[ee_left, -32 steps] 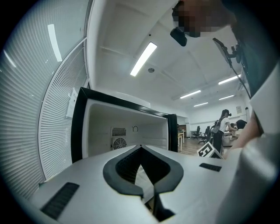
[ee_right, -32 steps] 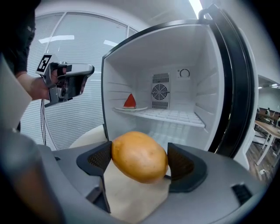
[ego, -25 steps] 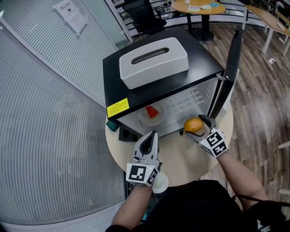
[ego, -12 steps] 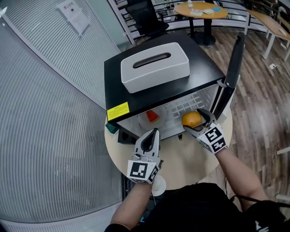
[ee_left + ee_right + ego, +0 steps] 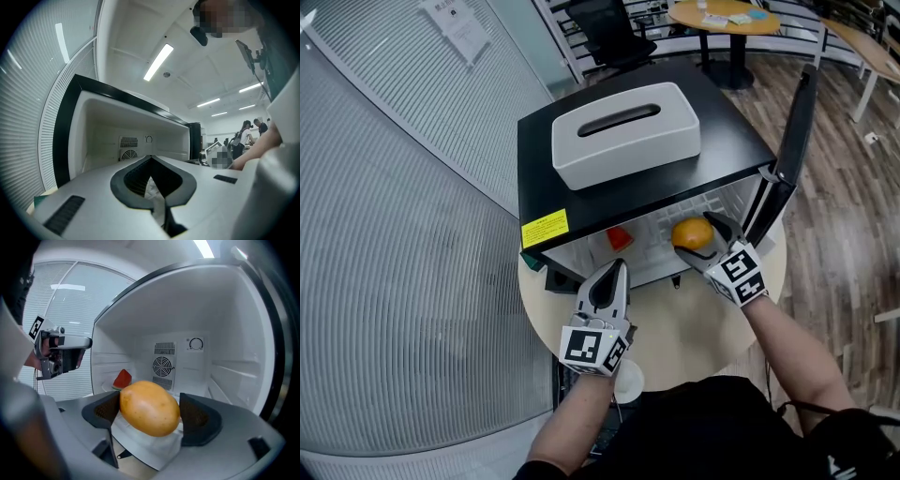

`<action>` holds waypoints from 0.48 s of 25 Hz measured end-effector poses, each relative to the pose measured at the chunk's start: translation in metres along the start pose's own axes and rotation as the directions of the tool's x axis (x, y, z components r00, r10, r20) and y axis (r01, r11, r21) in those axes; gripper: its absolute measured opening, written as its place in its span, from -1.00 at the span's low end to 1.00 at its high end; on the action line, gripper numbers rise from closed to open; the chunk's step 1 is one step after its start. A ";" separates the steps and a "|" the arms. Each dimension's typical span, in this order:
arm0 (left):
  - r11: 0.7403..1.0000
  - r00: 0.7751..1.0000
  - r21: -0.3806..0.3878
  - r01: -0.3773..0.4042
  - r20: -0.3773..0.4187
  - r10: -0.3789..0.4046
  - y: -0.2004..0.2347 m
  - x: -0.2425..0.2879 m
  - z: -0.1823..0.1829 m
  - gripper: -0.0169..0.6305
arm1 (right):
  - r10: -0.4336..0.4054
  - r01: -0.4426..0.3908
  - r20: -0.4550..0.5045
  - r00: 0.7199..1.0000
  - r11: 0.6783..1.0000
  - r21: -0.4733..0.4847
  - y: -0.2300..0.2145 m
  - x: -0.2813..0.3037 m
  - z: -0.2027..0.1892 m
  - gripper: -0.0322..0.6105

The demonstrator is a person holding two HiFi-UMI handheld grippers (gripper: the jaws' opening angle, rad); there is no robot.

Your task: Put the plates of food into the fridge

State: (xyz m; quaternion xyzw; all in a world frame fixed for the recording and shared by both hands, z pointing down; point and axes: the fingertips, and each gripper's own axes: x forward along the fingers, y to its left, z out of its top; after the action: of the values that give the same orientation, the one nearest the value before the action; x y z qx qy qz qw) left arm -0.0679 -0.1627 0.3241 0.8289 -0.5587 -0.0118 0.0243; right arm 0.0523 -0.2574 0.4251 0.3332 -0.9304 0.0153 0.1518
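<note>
My right tongs point(image 5: 705, 246) are clenched on the white plate point(image 5: 146, 446), with the orange-yellow fruit point(image 5: 150, 408) riding between the pads. I hold it level so the fruit cannot roll off. The plate is at the mouth of the open fridge point(image 5: 544, 150), toward the right side, since a watermelon slice point(image 5: 123, 378) occupies the left of the fridge floor. The door point(image 5: 794, 117) stands wide at the right, giving my arm room. My left tongs point(image 5: 619, 268) are closed on nothing, above the bench point(image 5: 675, 328) just in front of the fridge, clear of the path. I judge the next step is sliding the plate inside and setting it down
</note>
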 end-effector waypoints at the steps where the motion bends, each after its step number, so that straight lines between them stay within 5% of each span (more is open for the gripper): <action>1: 1.000 1.000 0.001 0.001 0.005 -0.001 0.001 0.002 0.002 -0.94 | 0.001 -0.001 0.001 1.000 1.000 0.002 -0.001 0.003 0.001 0.33; 12: 0.999 0.999 -0.005 -0.043 0.001 0.043 0.021 0.007 -0.003 -0.94 | -0.025 0.025 0.004 1.000 1.000 0.008 -0.018 0.025 0.001 0.33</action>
State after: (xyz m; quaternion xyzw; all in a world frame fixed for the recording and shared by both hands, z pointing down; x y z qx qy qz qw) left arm -0.0841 -0.1772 0.3280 0.8167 -0.5763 -0.0130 0.0262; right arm 0.0447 -0.2874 0.4301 0.3454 -0.9264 0.0165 0.1489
